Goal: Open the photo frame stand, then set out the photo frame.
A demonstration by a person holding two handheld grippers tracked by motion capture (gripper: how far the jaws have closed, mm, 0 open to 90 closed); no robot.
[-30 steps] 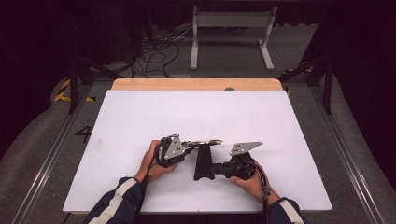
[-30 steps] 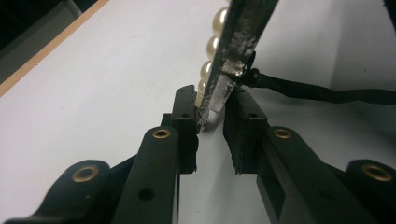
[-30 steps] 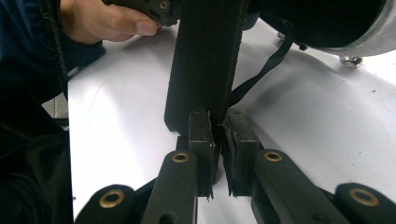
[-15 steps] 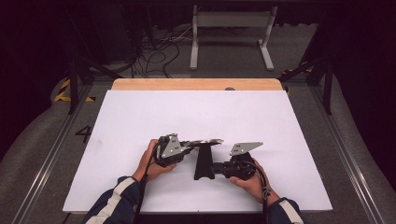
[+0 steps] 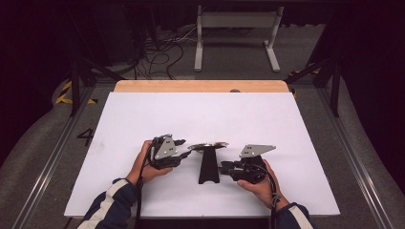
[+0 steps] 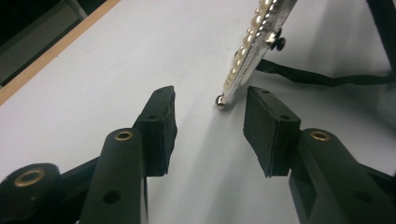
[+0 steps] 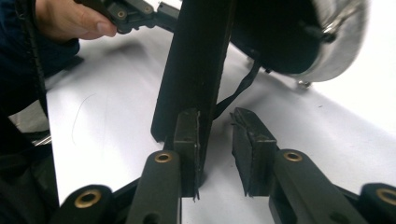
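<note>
Thing: pearl-rimmed frame (image 5: pixel 207 145) propped on its black easel leg (image 5: pixel 209 166), mid-table | Left gripper (image 5: pixel 180 153): just opened, released beside rim | Right gripper (image 5: pixel 224 166): just opened, leg between jaws | Progress: 2 releases done; withdrawal left.

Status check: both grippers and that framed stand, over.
Left gripper jaws just opening, off the pearl-edged frame. Right gripper opening beside its black strut. Nothing obstructing.

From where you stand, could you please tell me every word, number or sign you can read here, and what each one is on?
"4": a dark figure on the grey floor, just left of the white table.
Yellow and black hazard stripes on the floor farther back are a marking with no text.
No text shows on the picture frame, its stand or either tool.
</note>
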